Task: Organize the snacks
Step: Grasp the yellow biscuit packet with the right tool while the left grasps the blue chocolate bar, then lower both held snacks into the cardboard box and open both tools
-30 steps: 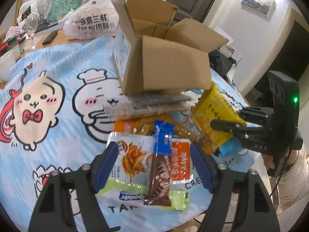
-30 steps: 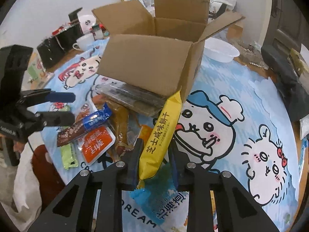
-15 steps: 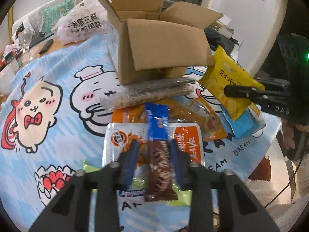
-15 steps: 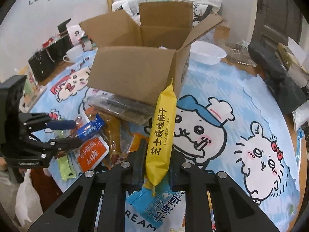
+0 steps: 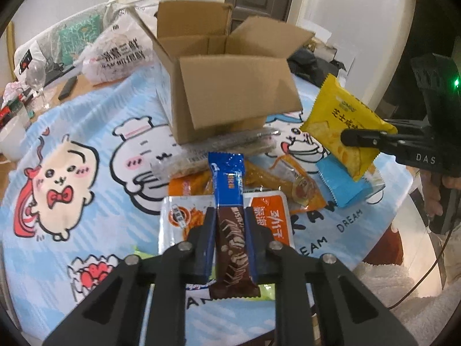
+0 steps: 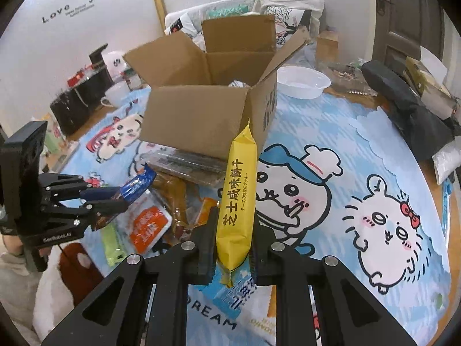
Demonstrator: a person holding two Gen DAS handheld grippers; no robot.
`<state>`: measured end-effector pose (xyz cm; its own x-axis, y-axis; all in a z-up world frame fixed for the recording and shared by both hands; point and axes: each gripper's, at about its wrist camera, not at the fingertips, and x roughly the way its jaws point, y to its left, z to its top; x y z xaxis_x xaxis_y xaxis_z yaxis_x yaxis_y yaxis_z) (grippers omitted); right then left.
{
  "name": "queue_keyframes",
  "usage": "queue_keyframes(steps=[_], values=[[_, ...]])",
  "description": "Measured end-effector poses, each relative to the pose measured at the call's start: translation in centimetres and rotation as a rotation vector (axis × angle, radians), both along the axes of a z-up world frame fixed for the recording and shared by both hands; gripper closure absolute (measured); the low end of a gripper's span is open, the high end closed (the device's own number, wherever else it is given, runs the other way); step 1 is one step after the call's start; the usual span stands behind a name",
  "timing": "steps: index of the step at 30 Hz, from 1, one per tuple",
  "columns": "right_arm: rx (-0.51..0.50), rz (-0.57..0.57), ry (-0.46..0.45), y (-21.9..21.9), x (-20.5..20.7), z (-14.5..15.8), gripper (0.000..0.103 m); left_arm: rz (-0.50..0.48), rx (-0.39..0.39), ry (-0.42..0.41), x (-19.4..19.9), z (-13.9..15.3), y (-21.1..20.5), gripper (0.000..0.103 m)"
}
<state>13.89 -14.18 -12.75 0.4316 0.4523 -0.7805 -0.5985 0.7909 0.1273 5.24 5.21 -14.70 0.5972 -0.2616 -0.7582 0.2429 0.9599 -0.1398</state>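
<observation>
Between your left gripper point(image 5: 230, 230) fingers: you're clamping chocolate bar point(image 5: 230, 219), lifting clear of snack pile point(image 5: 259, 184). Your right gripper point(image 6: 233, 230) is pinching yellow pack point(image 6: 237, 201), raised, pointing at box point(image 6: 207, 109). Step: carrying both toward box. Next: you're needing height over front flap, then releasing inside opening.

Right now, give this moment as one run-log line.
left tool: shut on chocolate bar | right tool: shut on yellow cracker pack | cardboard box: open | both snacks outside box
</observation>
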Motion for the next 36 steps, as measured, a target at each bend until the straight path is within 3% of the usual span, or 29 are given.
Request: queue_keyframes(steps=[4, 10, 14, 18, 22, 27, 32, 34, 36], values=[[0.025, 0.007, -0.030, -0.5, -0.8, 1.6, 0.091, 0.000, 0.004, -0.042, -0.7, 2.1, 0.4, 0.087], [0.077, 0.037, -0.081, -0.5, -1.4, 5.1, 0.091, -0.001, 0.012, -0.140, -0.2, 7.5, 0.8, 0.087], [0.094, 0.049, -0.127, 0.4, 0.1, 8.1, 0.091, 0.002, 0.039, -0.199, 2.3, 11.6, 0.5, 0.087], [0.099, 0.052, -0.144, 1.7, 3.0, 10.3, 0.091, 0.013, 0.046, -0.206, 7.2, 14.4, 0.2, 0.087], [0.068, 0.042, -0.137, 4.1, 7.4, 11.3, 0.091, 0.036, 0.065, -0.142, 13.2, 14.9, 0.0, 0.087], [0.003, 0.024, -0.100, 7.3, 12.7, 10.4, 0.091, 0.061, 0.067, -0.030, 19.5, 13.0, 0.2, 0.087], [-0.028, 0.014, -0.085, 8.9, 15.6, 9.0, 0.091, 0.067, 0.085, 0.011, 21.7, 11.4, -0.1, 0.087], [-0.043, 0.019, -0.082, 9.5, 16.1, 8.5, 0.090, 0.065, 0.101, 0.010, 21.6, 11.1, -0.3, 0.081], [-0.055, 0.023, -0.085, 9.8, 16.3, 7.9, 0.086, 0.067, 0.104, -0.003, 21.4, 11.0, -0.3, 0.066]])
